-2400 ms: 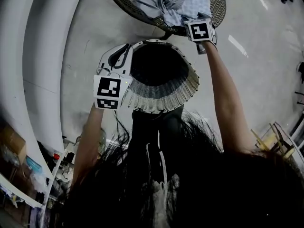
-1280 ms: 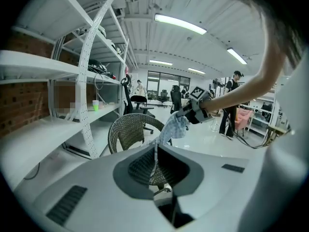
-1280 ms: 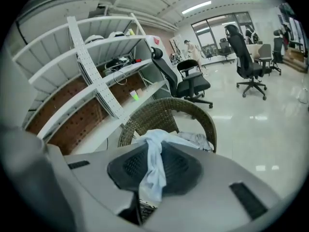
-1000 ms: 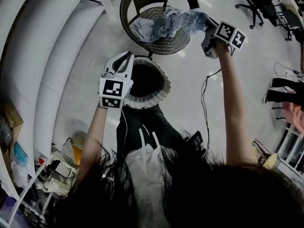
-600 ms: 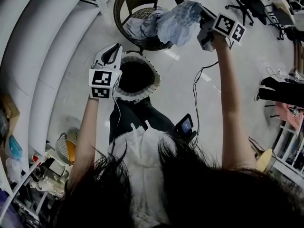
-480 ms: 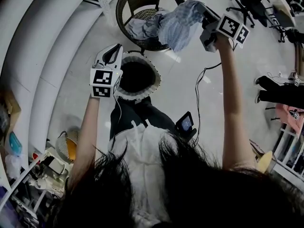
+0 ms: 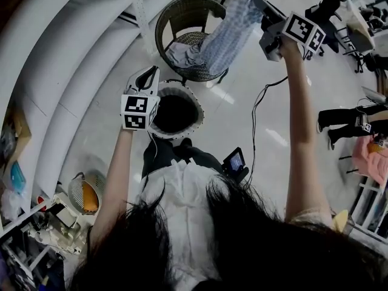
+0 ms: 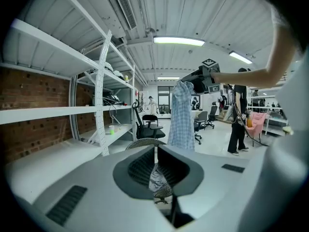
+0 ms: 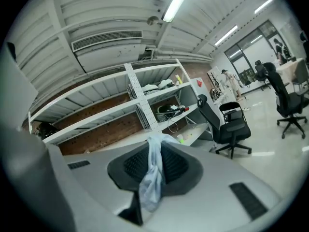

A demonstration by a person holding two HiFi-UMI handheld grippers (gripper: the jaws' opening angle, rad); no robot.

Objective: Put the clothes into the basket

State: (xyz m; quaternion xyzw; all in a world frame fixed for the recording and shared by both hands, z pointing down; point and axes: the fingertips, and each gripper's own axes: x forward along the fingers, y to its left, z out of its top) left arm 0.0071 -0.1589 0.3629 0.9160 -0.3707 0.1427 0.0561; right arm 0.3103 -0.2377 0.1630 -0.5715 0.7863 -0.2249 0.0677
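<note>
While one checked shirt (image 7: 230, 32) hangs pinched in the right gripper (image 7: 259, 3) above the one wicker chair (image 7: 162, 26), the clothes (image 7: 182, 54) heaped on its seat cannot be counted. The left gripper (image 7: 150, 73), jaws pressed together on nothing, is just beside the one basket (image 7: 191, 117), well apart from the shirt.

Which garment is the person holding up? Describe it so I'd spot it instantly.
Start at the round wicker chair beyond the white basket. From the right hand-held gripper, held high beside it, hangs the shirt. It alone is pale blue check and hangs down long; the other clothes lie crumpled on the seat.
</note>
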